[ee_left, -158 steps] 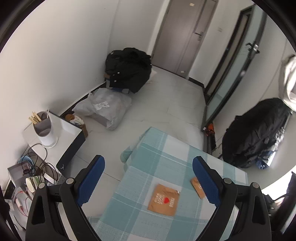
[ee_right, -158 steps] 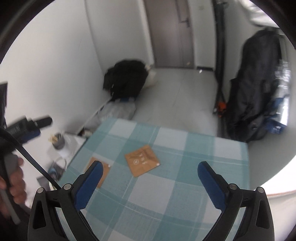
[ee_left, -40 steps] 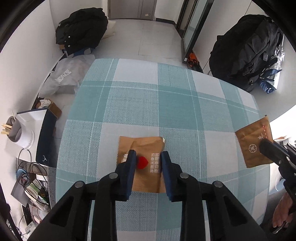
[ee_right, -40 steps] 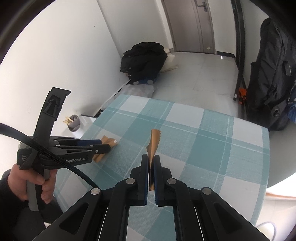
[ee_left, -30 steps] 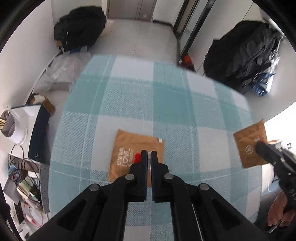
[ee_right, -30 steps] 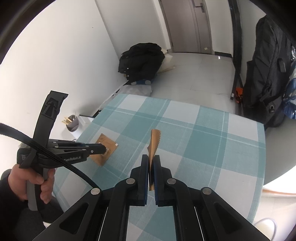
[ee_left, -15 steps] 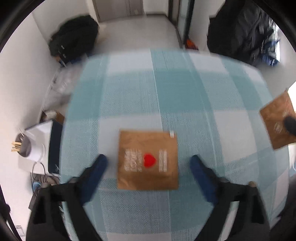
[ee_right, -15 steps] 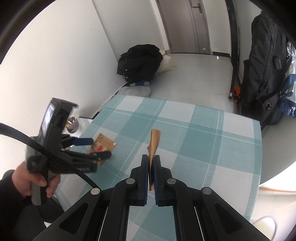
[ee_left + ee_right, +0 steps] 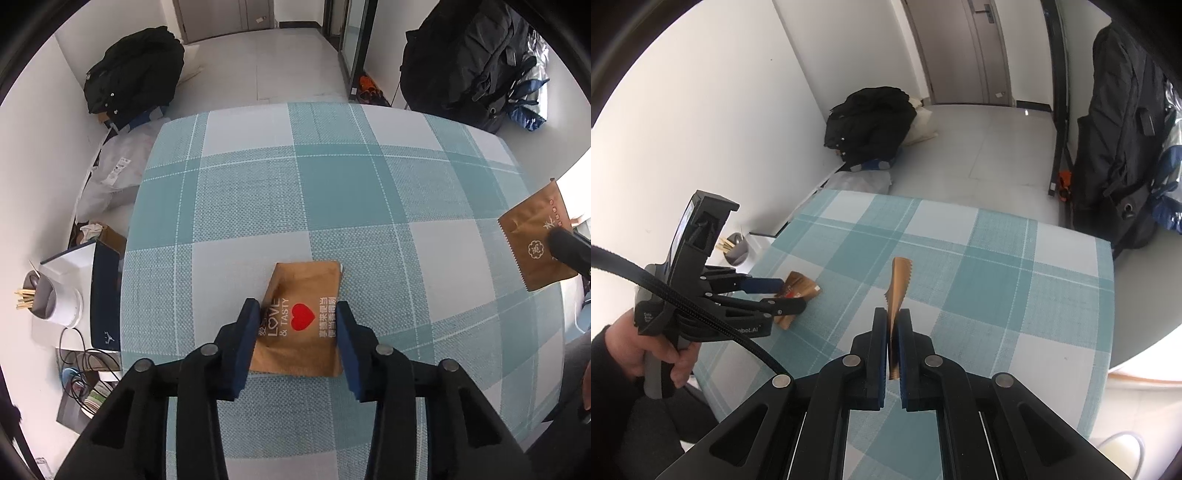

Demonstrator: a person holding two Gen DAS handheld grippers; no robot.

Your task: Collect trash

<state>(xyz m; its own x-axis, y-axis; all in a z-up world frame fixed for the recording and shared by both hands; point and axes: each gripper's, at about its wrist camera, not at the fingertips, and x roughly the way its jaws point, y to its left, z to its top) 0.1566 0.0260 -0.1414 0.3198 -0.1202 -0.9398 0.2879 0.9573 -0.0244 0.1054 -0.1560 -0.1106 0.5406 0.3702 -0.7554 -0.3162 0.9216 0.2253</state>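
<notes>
tablecloth (image 9: 258,206): woven cloth, matt | packet (image 9: 301,317): brown kraft paper

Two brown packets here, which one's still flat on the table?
The brown paper packet with the red heart, between the open left hand-held gripper's fingers. The serrated-edge brown packet is clamped airborne.

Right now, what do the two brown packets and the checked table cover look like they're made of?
Heart packet: looks like matte kraft paper, brown and dull with printed lettering; any inner lining can't be seen.
Held packet: similar brown material, with a serrated tear edge and a slight sheen, so possibly foil-lined.
Table cover: seems woven fabric, given its visible weave texture.
</notes>
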